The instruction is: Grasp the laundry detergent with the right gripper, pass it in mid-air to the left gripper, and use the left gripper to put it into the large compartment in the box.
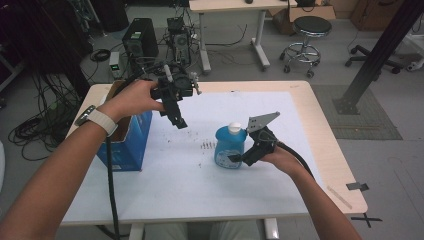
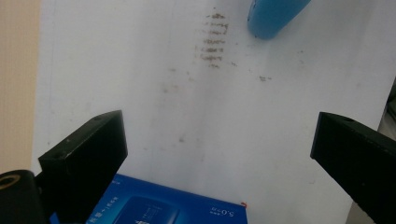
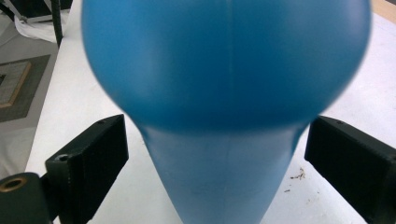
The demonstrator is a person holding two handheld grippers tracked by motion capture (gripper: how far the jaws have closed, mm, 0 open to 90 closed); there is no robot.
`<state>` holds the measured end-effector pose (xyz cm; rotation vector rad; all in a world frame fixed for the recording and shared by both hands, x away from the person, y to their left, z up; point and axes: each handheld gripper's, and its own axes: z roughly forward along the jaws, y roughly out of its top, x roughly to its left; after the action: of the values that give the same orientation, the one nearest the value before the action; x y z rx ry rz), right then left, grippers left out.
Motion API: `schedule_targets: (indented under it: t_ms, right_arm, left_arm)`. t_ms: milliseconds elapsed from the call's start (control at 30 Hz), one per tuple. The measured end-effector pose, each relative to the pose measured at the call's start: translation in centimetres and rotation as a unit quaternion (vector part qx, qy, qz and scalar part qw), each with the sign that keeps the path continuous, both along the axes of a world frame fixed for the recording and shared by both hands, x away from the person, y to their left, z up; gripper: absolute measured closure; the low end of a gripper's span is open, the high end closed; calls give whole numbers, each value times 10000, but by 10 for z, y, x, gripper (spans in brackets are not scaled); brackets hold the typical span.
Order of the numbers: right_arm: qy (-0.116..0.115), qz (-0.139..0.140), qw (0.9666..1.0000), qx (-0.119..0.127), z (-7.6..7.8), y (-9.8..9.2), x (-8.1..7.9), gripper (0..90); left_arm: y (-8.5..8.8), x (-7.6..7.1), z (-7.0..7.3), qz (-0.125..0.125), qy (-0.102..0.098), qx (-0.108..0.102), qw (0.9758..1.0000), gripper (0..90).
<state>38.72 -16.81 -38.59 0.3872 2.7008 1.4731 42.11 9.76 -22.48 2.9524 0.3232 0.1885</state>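
The rounded blue plastic bottle with a white cap stands upright near the centre of the white table. The right gripper, at its 3 o'clock, straddles its base with jaws spread, apparently not yet clamping. The left gripper hangs released at 10 o'clock, beside the open blue cardboard box. Grasping and moving remain.
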Motion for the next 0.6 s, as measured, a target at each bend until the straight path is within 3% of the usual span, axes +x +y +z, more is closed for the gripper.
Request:
schedule_targets:
  t_ms: [600]
  right_arm:
    - [49,100,9999,61,-3,2,1,221]
  left_arm:
    - [1,0,0,21,-6,-11,10000,43]
